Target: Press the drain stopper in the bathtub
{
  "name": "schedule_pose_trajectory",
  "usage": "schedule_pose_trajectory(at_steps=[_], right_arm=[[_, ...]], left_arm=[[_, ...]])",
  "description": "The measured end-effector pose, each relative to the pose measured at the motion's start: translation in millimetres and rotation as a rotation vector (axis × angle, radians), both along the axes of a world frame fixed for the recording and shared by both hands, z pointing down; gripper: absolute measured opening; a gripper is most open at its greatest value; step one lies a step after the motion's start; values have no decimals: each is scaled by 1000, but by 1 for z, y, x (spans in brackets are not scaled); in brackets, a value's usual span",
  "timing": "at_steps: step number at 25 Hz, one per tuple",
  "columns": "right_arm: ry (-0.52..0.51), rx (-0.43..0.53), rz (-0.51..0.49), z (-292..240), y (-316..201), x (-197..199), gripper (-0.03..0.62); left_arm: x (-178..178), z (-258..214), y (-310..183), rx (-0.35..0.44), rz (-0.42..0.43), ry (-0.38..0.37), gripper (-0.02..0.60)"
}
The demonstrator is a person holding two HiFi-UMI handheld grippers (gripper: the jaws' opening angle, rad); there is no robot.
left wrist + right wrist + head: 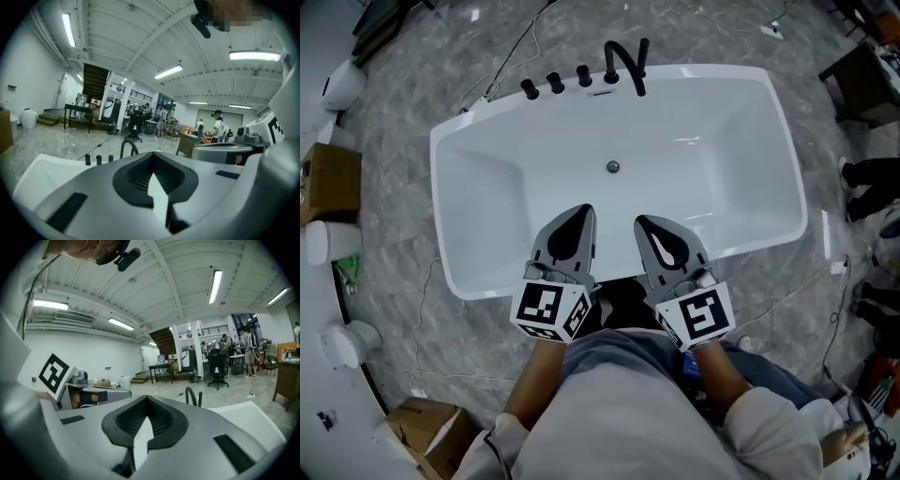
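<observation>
Head view: white tub (473,141) fills mid-frame on a grey marble floor (412,56). Stopper (612,167) sits in the tub bottom, centre of frame, small round metal disc, nothing touching it.

Left gripper (584,211) and right gripper (643,222) are side by side in lower centre, over the near rim of the tub, tips pointing toward the stopper but well short of it. Marker cubes (549,310) at their rear ends, forearms below.

Left gripper view: left gripper (152,155) has jaw tips together, nothing held; only the diamond gap behind the tips is open. Right gripper view: right gripper (146,399) is the same, tips meeting, empty.

Black faucet (626,64) is at the far rim, top centre, with three black knobs (555,82) in a row to its left. The faucet also shows beyond the jaws in both gripper views (129,148) (192,396).

Cardboard boxes at the left edge (328,178) and lower left (427,433). Thin cables (422,309) run across the floor left of the tub. The gripper views show people at desks far back.
</observation>
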State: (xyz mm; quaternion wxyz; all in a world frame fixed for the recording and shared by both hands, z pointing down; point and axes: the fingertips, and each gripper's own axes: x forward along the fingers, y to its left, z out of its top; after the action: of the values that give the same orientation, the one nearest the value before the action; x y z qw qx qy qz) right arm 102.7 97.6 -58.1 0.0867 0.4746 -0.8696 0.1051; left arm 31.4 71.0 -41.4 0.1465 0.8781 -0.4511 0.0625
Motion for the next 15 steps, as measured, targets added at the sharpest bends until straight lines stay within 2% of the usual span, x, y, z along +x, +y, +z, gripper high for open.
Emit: schedule_pose_trajectory(at_steps=[7, 15], right_arm=[[2, 63, 10, -49, 19, 6, 15], [-5, 78, 42, -67, 36, 20, 15]], left_arm=[[14, -50, 16, 68, 44, 16, 6], [34, -74, 36, 114, 103, 20, 5]])
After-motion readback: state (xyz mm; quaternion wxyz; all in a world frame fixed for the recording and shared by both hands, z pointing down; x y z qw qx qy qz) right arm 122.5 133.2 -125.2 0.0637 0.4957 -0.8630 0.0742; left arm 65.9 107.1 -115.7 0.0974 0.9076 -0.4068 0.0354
